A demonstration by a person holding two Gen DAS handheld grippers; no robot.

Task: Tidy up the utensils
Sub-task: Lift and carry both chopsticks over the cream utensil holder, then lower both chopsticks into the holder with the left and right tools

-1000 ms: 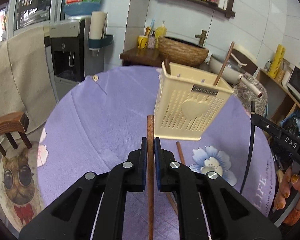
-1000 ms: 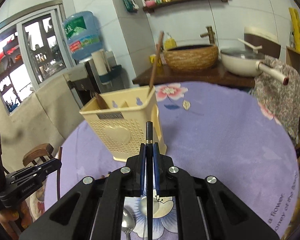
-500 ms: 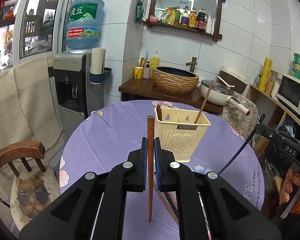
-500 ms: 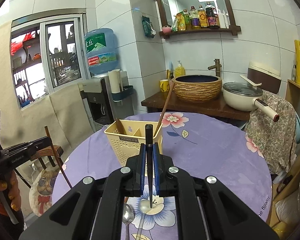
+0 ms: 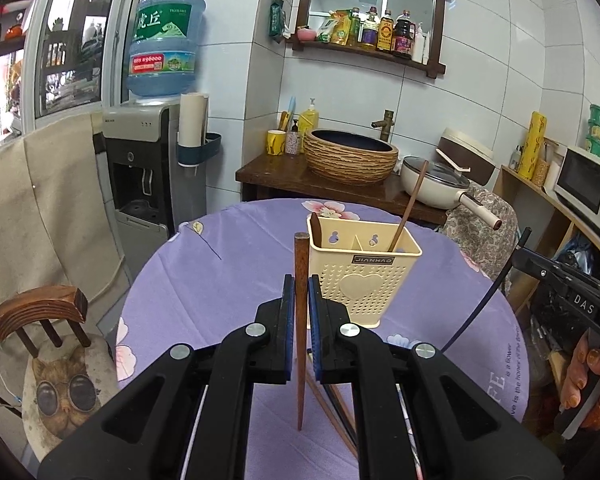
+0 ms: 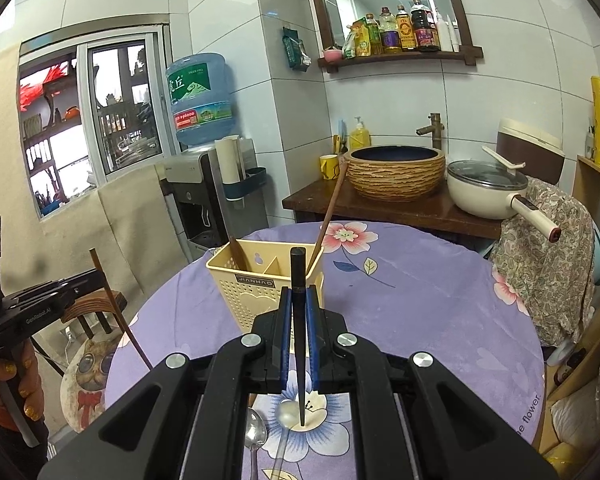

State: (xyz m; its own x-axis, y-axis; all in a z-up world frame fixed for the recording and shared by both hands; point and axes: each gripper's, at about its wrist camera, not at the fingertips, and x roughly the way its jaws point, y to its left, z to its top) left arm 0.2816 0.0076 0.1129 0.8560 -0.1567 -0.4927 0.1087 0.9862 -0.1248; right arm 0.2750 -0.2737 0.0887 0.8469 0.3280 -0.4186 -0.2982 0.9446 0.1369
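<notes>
A brown wooden chopstick (image 5: 300, 320) is clamped upright by the left gripper (image 5: 299, 312); a black chopstick (image 6: 299, 320) likewise by the right gripper (image 6: 299, 320), fingers closed tight. Both are judged light, stiff, slippery; mid-shaft hold preferred. The cream holder (image 6: 260, 292) stands ahead on the surface (image 6: 420, 300).

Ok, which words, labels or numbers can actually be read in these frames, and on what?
"JIANHAO": plate on the cream utensil basket.
"DAS": right gripper.
"GenRobot.AI": left gripper.
"flower": purple tablecloth.
"96000": water jug label; its larger characters are Chinese.
Shelf bottles: too small to read.
</notes>
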